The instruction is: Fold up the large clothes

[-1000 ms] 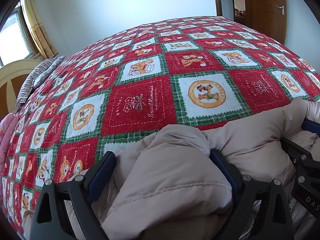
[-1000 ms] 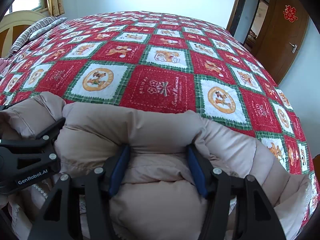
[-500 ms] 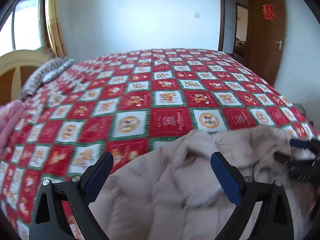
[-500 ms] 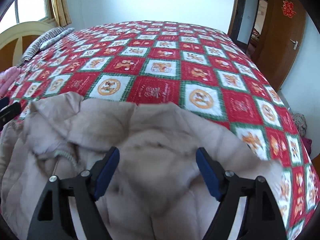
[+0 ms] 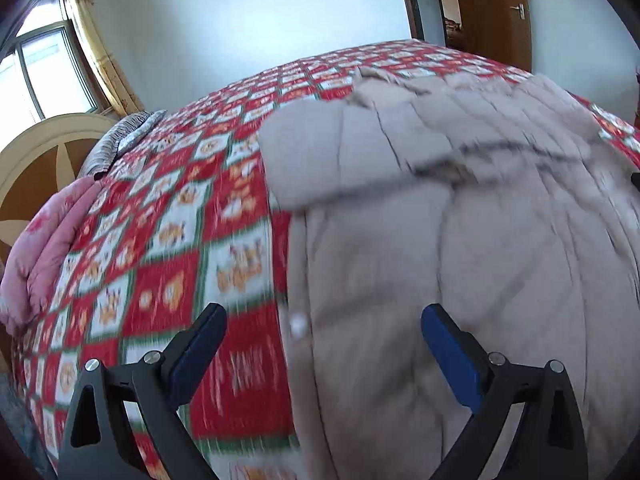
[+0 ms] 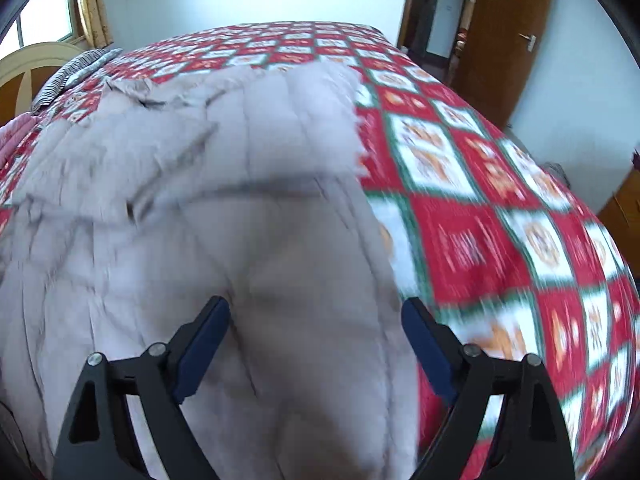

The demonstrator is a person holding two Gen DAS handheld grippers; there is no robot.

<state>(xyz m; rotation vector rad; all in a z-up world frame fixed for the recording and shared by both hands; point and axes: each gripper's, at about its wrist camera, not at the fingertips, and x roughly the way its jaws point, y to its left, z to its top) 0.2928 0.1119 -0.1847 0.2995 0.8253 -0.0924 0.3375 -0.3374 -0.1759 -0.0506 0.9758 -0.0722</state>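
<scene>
**Coat laid out on the bed, both grippers free, fold not yet started**

Nearest: my left gripper (image 5: 323, 330) has its fingers (image 5: 450, 354) spread wide, nothing between them. Below the gap is the left edge of the beige padded coat (image 5: 460, 220), and a white snap button (image 5: 298, 325) sits on that edge. My right gripper (image 6: 315, 322) also has its fingers (image 6: 426, 350) spread and holds nothing; it hangs over the right half of the coat (image 6: 224, 208), close to its right edge.

Middle: the coat lies spread on the bed, on the red, white and green checked blanket (image 5: 172, 264). It is not perfectly flat. A flap, sleeve or front panel (I cannot tell which), is turned over across the upper part, leaving a dark crease line (image 5: 496, 152). Both views are motion-blurred, so seam detail is unreliable.

Far: rumpled collar or hood end (image 6: 132, 90) toward the far side of the bed. A pink quilt (image 5: 44, 240) and a striped pillow (image 5: 120, 140) lie at the headboard (image 5: 44, 148) side. Door (image 6: 508, 36) beyond the bed.

Step in hand, my judgement: the spreading stage looks finished and I am lining up for the first fold. Next move calls for closing each pair of fingers on a side edge or sleeve, gripping enough of the thick padding that it does not slip, then carrying it toward the centre line.

Containers: none visible in either view.
</scene>
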